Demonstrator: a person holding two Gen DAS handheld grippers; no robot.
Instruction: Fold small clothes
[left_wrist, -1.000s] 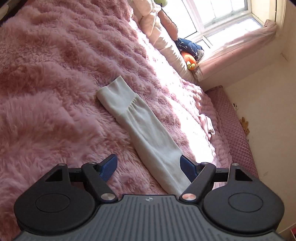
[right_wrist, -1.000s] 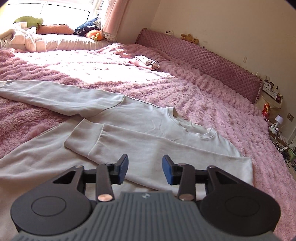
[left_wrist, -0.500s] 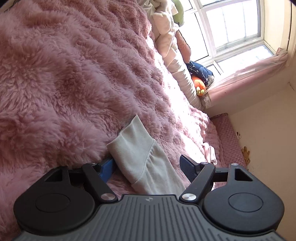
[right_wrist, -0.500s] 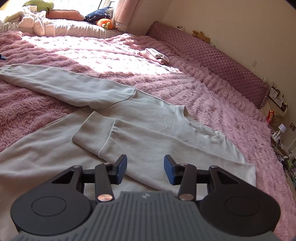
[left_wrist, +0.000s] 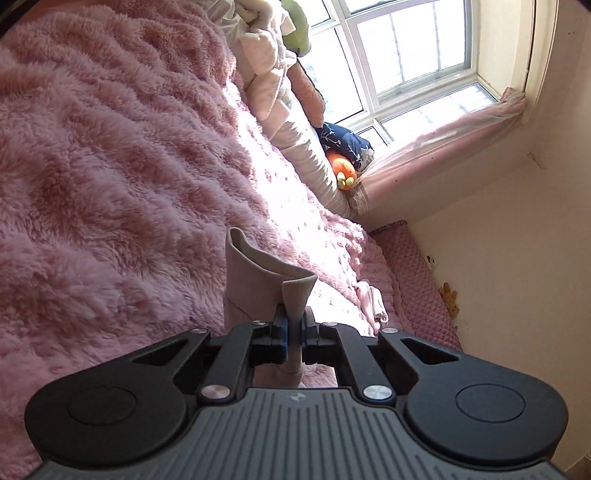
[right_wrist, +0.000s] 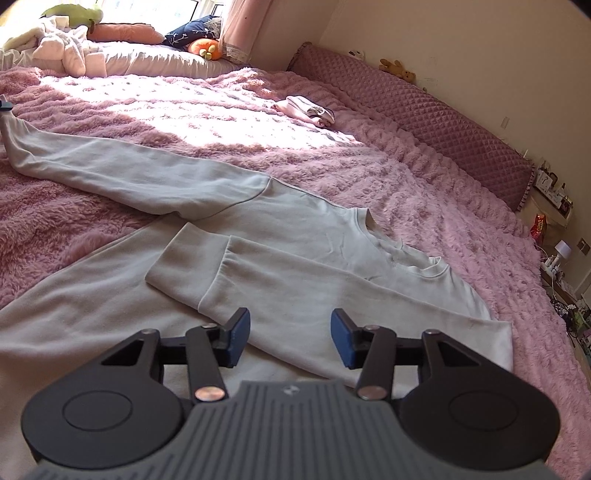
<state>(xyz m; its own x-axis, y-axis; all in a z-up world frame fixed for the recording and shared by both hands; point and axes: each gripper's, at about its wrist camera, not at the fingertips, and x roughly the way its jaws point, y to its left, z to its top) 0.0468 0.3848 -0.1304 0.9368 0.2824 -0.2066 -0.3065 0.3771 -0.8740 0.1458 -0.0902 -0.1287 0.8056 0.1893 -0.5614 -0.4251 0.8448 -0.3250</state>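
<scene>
A pale grey sweatshirt (right_wrist: 295, 236) lies flat on a bed, chest up, its collar toward the headboard side. One sleeve (right_wrist: 280, 284) is folded across the chest, its cuff resting on the body of the garment. The other sleeve (right_wrist: 122, 173) stretches out over the blanket toward the window, and its cuff (left_wrist: 266, 273) is lifted clear of the bed, pinched in the left gripper (left_wrist: 293, 334), whose blue-padded fingers are clenched tight on the ribbed fabric. The right gripper (right_wrist: 288, 332) hovers just above the folded sleeve; its fingers are spreading apart, touching nothing, with only cloth below them.

The bed is covered by a shaggy pink blanket (right_wrist: 369, 147), lit in a bright patch by sun. A small pile of pink and white clothes (right_wrist: 310, 109) sits on it near the quilted pink headboard (right_wrist: 424, 107). Along the window side lie a white pillow (right_wrist: 155, 62), a crumpled white cloth, a green plush, a dark blue cushion (right_wrist: 184, 35) and an orange plush toy (right_wrist: 205, 46). The window (left_wrist: 406, 62) has white frames and a pink curtain (left_wrist: 443, 147). The walls are cream. Small plush toys (right_wrist: 397, 68) sit on the headboard, and clutter stands on a low shelf at the right edge.
</scene>
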